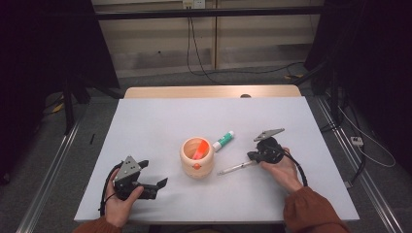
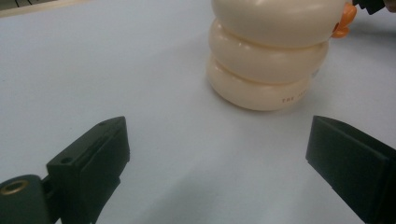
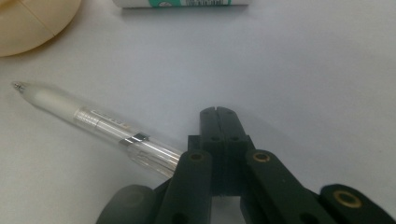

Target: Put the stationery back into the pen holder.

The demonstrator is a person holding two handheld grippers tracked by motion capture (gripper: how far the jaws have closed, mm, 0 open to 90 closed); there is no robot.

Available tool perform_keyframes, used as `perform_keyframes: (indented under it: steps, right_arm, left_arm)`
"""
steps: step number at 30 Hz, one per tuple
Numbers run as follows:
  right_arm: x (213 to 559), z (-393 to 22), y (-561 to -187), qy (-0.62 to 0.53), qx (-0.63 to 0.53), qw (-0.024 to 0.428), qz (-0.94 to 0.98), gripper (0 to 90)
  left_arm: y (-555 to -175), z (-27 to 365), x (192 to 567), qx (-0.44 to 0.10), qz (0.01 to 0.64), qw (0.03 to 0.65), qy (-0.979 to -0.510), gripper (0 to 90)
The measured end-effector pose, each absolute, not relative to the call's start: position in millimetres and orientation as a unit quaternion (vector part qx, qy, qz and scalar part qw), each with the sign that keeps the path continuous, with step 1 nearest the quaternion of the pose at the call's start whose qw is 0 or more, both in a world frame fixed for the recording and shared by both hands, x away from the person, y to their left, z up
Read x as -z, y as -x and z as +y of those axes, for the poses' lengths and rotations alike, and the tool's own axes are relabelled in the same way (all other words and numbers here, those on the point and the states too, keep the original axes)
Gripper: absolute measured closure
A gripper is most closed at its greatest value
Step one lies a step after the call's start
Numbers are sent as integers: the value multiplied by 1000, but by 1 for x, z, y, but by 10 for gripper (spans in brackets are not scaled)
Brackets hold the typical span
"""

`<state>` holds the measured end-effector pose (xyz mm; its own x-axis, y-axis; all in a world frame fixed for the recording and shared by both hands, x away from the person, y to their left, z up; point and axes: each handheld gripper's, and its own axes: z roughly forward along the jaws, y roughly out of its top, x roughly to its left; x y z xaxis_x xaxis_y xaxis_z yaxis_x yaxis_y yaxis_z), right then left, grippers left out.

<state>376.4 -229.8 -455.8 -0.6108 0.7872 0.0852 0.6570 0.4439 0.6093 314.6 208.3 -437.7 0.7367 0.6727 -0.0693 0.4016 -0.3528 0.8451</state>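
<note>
Clear pen's [image 3: 102, 126] rear hidden beneath right tongs [image 3: 218, 112].

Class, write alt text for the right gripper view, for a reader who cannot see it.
The right hand-held gripper has its black jaws shut together, and a clear pen runs under its body, tip up-left, on the white table. A cream holder and a green-and-white tube lie at the top edge.

Both grippers are chunky black plastic, left gripper [image 1: 154, 185] and right gripper [image 1: 252, 156], each with a grey three-cornered plate on top and a black cable looping off the back. Brass-coloured screw inserts in the linkage arms. Person's wearing rust-brown sleeves [image 1: 311, 209].
</note>
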Motion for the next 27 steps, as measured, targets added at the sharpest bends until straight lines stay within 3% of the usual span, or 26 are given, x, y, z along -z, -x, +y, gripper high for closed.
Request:
perform_keyframes:
  steps: [27]
  right_arm:
    - [452,-242,-344,-419,-303,93,851,900]
  left_arm:
    - [-316,207,439,-145,333,462,-809,59]
